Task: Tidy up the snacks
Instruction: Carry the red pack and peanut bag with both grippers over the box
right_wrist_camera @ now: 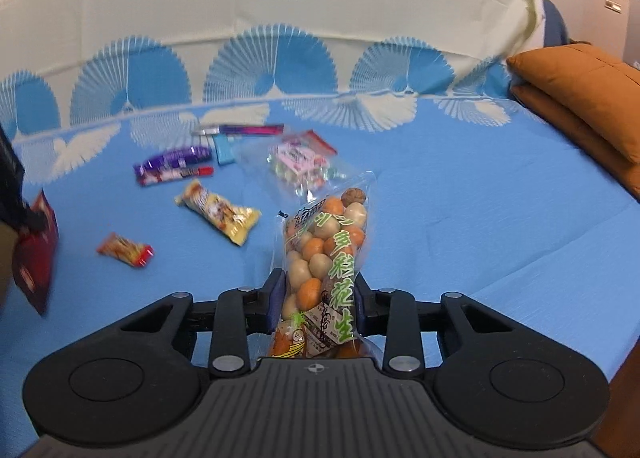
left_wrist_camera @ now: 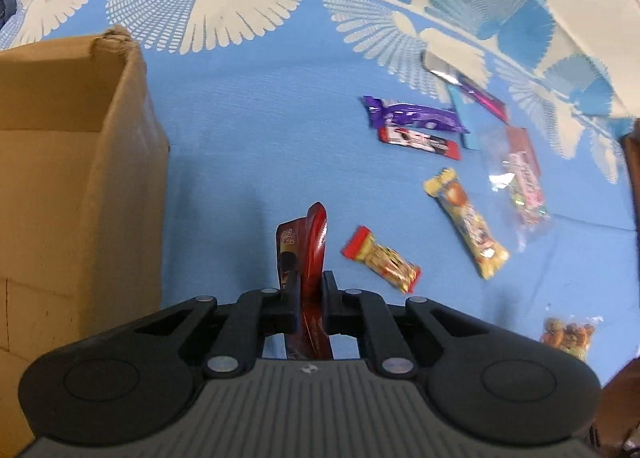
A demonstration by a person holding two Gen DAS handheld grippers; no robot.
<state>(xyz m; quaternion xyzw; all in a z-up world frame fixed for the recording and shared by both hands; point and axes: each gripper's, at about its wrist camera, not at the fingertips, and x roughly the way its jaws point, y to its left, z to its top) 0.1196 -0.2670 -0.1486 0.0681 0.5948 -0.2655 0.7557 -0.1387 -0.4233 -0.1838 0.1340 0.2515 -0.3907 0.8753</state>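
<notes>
My left gripper (left_wrist_camera: 309, 282) is shut on a dark red snack packet (left_wrist_camera: 314, 246), which stands up between the jaws above the blue bedspread (left_wrist_camera: 248, 145). An open cardboard box (left_wrist_camera: 76, 161) stands just to its left. My right gripper (right_wrist_camera: 320, 298) is shut on a clear bag of coated peanuts (right_wrist_camera: 326, 254) with green lettering, lifted off the bed. The red packet (right_wrist_camera: 34, 262) and the left gripper also show at the right wrist view's left edge. Loose snacks lie on the bed: a small red-and-yellow packet (left_wrist_camera: 382, 260), a long yellow bar (left_wrist_camera: 466, 221), a purple bar (left_wrist_camera: 416, 115) and a red bar (left_wrist_camera: 420, 141).
A clear bag of candies (right_wrist_camera: 302, 161) and a pink-purple stick (right_wrist_camera: 240, 130) with a light blue packet (right_wrist_camera: 223, 149) lie farther back. An orange cushion (right_wrist_camera: 580, 97) sits at the right. The bed's edge (right_wrist_camera: 624, 346) drops off at the lower right.
</notes>
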